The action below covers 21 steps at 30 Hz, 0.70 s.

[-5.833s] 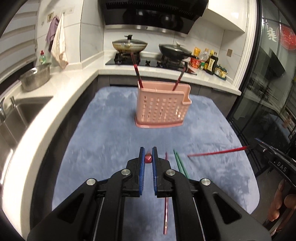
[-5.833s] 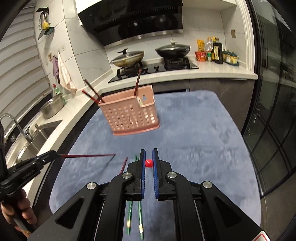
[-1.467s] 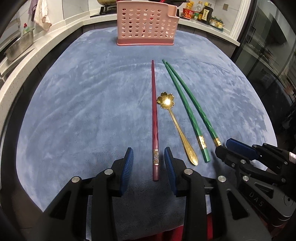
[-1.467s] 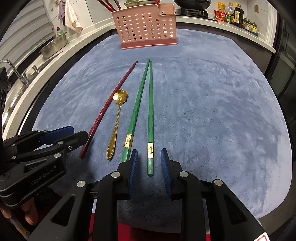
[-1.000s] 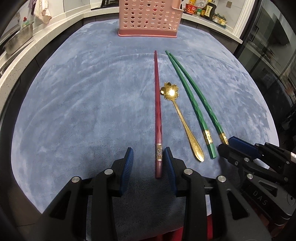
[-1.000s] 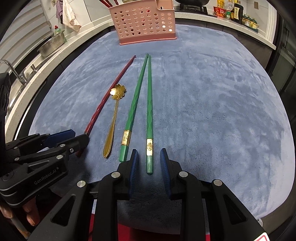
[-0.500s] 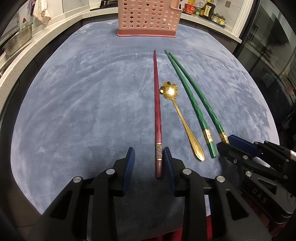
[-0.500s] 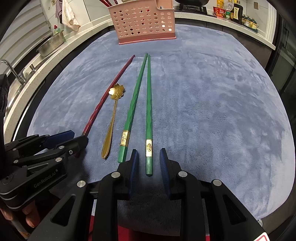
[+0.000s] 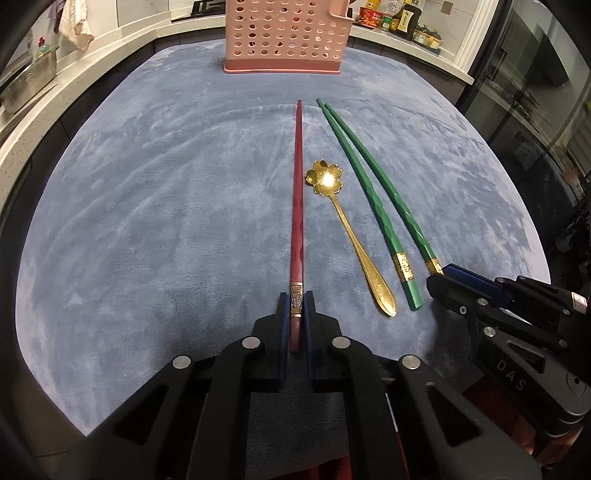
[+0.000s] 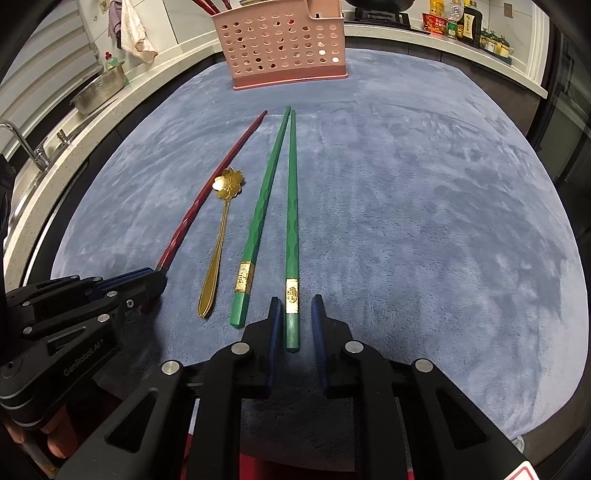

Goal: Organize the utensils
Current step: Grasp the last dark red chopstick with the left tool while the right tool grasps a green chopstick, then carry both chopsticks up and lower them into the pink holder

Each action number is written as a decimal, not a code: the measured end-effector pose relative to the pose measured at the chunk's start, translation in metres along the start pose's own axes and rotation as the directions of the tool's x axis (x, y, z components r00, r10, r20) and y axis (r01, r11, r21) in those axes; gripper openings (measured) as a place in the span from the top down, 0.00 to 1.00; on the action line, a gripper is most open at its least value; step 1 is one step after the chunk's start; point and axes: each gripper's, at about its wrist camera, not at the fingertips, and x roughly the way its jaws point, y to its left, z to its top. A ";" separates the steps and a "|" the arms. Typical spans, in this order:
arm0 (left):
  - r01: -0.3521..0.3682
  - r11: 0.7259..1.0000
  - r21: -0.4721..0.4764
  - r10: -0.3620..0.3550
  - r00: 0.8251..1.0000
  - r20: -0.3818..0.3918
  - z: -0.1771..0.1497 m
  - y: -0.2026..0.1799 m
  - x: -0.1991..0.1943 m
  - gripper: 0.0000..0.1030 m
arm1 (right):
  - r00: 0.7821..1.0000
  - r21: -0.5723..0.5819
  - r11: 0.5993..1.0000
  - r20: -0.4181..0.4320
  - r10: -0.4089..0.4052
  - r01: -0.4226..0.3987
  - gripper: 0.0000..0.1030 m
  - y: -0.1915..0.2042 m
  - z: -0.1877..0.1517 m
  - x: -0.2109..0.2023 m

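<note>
Two grippers before pink basket | left gripper just closed, clamping red chopstick | right gripper closing around green chopstick, pads not touching

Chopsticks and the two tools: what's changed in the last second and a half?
The left tool has just closed its jaws onto the red chopstick. The right tool has been closing around the outer green chopstick, with a small gap showing. Neither chopstick has lifted; the gold spoon, other green chopstick and pink basket lie as before.
</note>
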 end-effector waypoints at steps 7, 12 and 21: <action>0.008 1.000 -0.007 -0.008 1.000 0.018 0.000 0.002 -0.005 0.93 | 1.000 0.003 1.000 0.007 0.004 -0.004 0.93 -0.002 0.000 -0.003; 0.005 1.000 -0.017 -0.004 0.999 0.049 0.004 0.004 -0.016 0.93 | 0.999 0.003 1.000 0.041 0.005 -0.005 0.93 -0.001 0.005 -0.014; -0.003 1.000 -0.031 0.006 0.993 0.119 0.023 0.008 -0.045 0.93 | 0.994 0.017 1.000 0.107 0.020 -0.022 0.93 -0.001 0.021 -0.038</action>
